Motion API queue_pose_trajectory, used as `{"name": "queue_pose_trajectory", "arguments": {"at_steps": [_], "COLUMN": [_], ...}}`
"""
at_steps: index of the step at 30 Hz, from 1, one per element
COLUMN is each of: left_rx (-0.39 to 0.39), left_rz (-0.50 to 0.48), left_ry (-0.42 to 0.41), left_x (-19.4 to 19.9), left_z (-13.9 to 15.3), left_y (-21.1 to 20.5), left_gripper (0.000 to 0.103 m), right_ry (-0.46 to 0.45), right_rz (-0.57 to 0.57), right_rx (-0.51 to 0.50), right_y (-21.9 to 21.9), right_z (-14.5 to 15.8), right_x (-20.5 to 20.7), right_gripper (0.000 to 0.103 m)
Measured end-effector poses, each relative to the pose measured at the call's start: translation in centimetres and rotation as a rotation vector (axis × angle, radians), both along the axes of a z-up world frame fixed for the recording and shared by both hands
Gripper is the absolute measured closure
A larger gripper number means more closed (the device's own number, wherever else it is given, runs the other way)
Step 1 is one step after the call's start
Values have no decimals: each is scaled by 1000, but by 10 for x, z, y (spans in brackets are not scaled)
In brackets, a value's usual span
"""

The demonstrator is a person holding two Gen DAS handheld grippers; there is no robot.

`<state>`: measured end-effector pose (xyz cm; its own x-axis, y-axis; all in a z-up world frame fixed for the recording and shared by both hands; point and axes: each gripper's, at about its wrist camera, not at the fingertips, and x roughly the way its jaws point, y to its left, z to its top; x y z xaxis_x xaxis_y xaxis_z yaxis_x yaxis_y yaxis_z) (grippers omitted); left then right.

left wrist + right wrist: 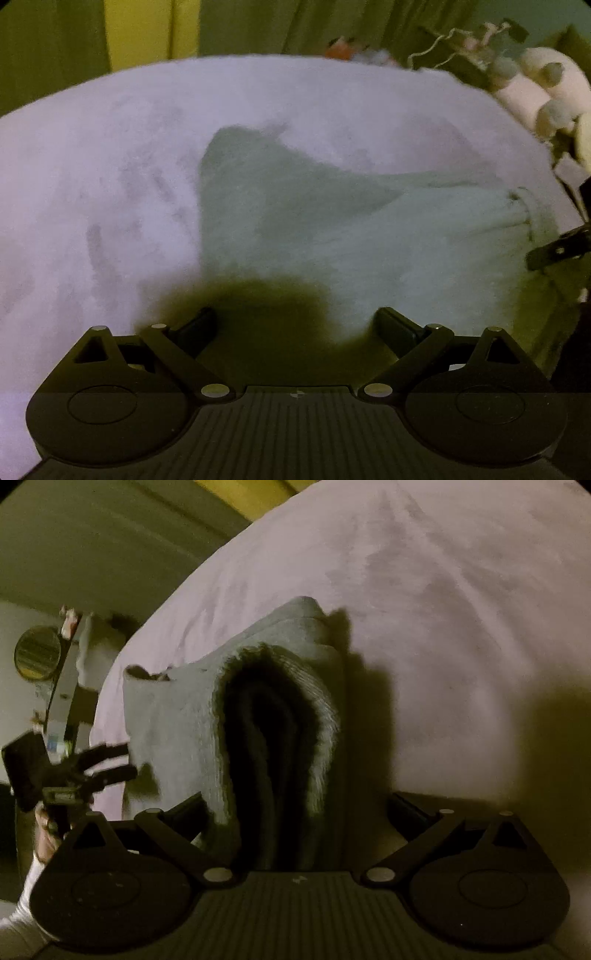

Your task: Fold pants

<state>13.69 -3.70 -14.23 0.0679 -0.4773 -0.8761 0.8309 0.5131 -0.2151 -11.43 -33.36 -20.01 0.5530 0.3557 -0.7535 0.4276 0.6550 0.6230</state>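
clearly the grey pants [332, 229] are spread on the lavender bed [92, 184], filling the centre and right of the left wrist frame. the left tongs [295, 325] are held apart over the near edge, nothing between them. in the right wrist view the right tongs [295, 808] are also apart, with a raised fold of the pants [280, 738] standing between the fingers, not yet pinched. both layers should be gathered before closing, so the fold is carried evenly.
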Motion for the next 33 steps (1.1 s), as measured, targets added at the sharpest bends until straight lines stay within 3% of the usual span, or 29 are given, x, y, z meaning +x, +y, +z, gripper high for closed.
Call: {"name": "queue_pose_trajectory", "arguments": {"at_steps": [5,11,14,16,18,21,23,24,25,26,27,29,30,33], "left_rx": [-18,-85,-126,-90,-71,-49,-104,-141,-175,-176,-137,-182,-189,-171], "left_rz": [47,17,-32,-66,-105,-35,-28,-38,-56,-61,-50,-20,10,63], "left_ry": [102,176,190,167,128,170,207,200,183,149,128,173,190,191], "left_x": [17,19,15,11,7,9,7,4,1,-2,-1,5,8,6], "left_z": [-13,-25,-27,-34,-37,-29,-20,-18,-19,-25,-36,-45,-44,-28], "left_y": [12,13,10,2,-5,-12,-15,-14,-13,-11,-13,-9,-11,-14], "left_gripper": [5,1,0,0,0,0,0,0,2,4,9,8,13,50], "right_ry": [-4,-45,-97,-131,-111,-114,-119,-112,-94,-84,-89,-102,-109,-90], "right_rz": [33,67,82,95,117,111,44,32,29,21,7,-32,-34,-36], "right_rx": [-15,8,72,164,142,158,174,149,103,69,55,93,101,90], "right_y": [1,-2,-4,-1,5,4,4,7,12,15,15,10,9,11], "right_z": [2,-2,-8,-15,-19,-18,-17,-14,-9,-4,-1,-10,-14,-12], "right_x": [5,10,17,28,41,43,36,35,35,34,32,26,26,33], "right_gripper": [2,2,2,2,2,2,3,10,15,31,40,40,40,41]}}
